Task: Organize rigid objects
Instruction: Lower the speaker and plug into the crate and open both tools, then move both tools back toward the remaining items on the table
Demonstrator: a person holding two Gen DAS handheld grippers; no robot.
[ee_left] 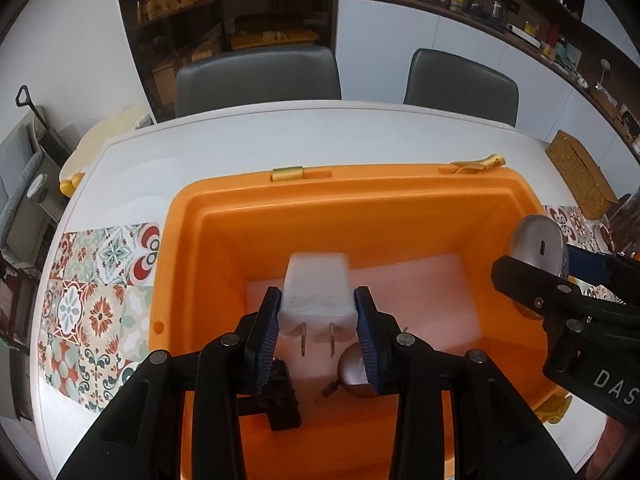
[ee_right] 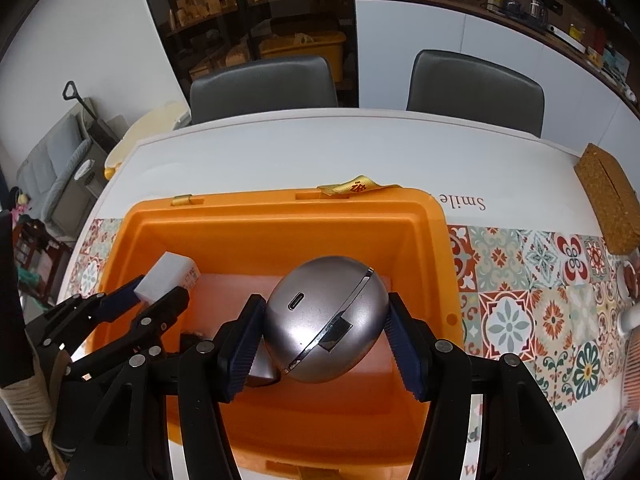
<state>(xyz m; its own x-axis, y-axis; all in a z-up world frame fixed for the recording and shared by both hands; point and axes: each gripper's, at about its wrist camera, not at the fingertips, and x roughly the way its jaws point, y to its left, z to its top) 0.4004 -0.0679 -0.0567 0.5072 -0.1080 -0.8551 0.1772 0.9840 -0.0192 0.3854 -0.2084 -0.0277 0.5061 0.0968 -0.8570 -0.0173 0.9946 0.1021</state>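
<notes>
An orange plastic bin stands on the white table. My left gripper is shut on a white plug adapter with two metal prongs and holds it over the bin's inside; the adapter also shows in the right wrist view. My right gripper is shut on a silver round case with a charging port and holds it above the bin; the case also shows in the left wrist view. A small black object and a bronze round object lie on the bin floor.
A patterned tile mat lies under the bin. A woven brown box sits at the table's right. Two grey chairs stand behind the table. Yellow straps hang at the bin's far rim.
</notes>
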